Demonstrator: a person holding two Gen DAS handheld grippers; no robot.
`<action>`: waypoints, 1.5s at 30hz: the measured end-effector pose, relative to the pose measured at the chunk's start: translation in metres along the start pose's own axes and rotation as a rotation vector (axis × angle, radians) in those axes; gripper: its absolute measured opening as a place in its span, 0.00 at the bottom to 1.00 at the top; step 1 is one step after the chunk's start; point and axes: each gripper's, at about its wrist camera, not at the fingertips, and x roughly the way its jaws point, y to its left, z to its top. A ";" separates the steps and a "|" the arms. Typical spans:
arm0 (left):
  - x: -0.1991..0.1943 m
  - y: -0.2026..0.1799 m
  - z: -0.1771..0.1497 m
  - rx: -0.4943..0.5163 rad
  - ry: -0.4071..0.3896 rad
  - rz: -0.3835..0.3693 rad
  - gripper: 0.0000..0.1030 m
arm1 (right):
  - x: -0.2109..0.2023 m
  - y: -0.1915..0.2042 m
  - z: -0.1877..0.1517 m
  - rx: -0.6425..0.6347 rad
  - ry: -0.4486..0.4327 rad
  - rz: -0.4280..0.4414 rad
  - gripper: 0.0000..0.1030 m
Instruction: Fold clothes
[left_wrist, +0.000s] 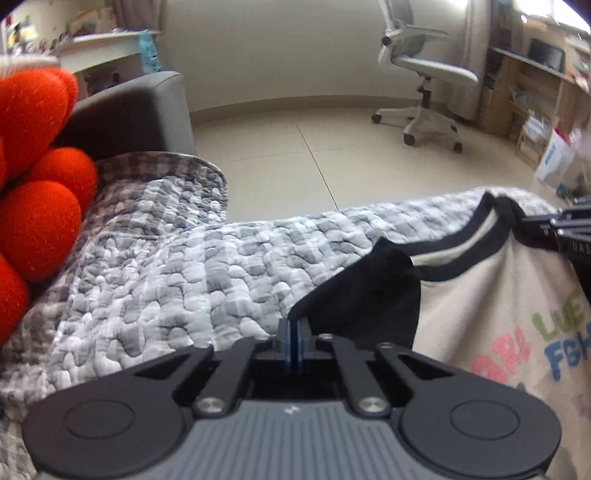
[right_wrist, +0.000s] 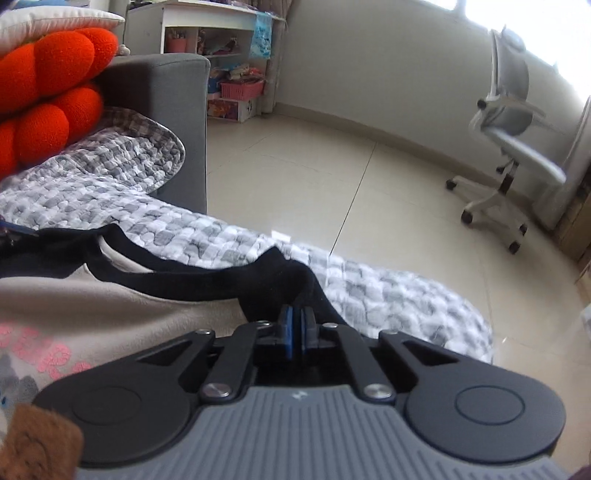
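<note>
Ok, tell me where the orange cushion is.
The orange cushion sits at far left in both views, on the checked quilt against the grey sofa arm.

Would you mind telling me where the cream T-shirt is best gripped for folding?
At its black shoulders, either side of the neckline, from the hem side. Each hand-held gripper, left and right, is already shut there on the T-shirt, holding the black-trimmed collar open over the quilt.
</note>
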 end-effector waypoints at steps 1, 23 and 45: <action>-0.002 0.000 0.001 0.001 -0.012 0.008 0.02 | -0.003 0.001 0.002 -0.002 -0.016 -0.001 0.03; -0.015 0.033 0.028 -0.217 -0.207 0.260 0.03 | -0.015 0.045 0.038 -0.098 -0.301 -0.265 0.01; -0.067 0.044 -0.010 -0.266 -0.072 0.238 0.52 | -0.062 0.066 0.029 -0.044 -0.110 -0.038 0.33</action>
